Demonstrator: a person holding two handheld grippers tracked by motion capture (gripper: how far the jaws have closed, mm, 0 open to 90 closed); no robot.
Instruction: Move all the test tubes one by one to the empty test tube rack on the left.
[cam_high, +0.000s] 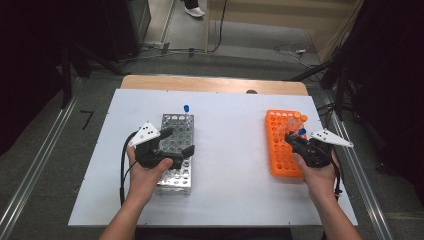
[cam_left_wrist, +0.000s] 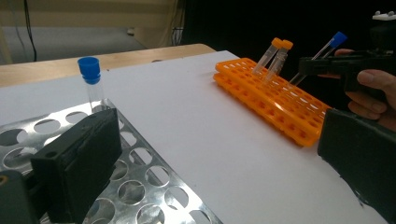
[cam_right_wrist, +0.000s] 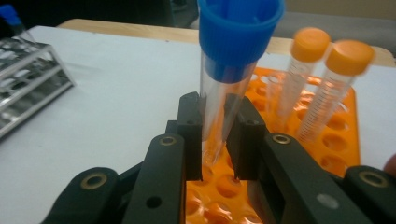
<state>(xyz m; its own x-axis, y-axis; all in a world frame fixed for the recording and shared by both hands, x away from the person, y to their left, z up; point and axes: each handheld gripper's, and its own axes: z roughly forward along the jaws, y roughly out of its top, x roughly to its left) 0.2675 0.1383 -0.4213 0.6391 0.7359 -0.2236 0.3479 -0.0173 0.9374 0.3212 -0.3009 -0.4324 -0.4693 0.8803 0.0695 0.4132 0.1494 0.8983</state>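
Currently, the right hand-held gripper (cam_right_wrist: 215, 140) clamps a clear blue-capped tube (cam_right_wrist: 229, 70) above the perforated orange plastic rack (cam_high: 280, 145); the left hand-held gripper (cam_high: 176, 142), jaws spread wide, hovers over the metal rack (cam_high: 177, 175).

- The counter (cam_high: 225, 85) has a pale wooden top, visible as a strip along its far edge.
- A white sheet (cam_high: 230, 165) covers most of it.
- A metal rack (cam_high: 176, 175) stands on the sheet's left half.
- An orange rack (cam_high: 278, 150) stands on the right half, well apart.
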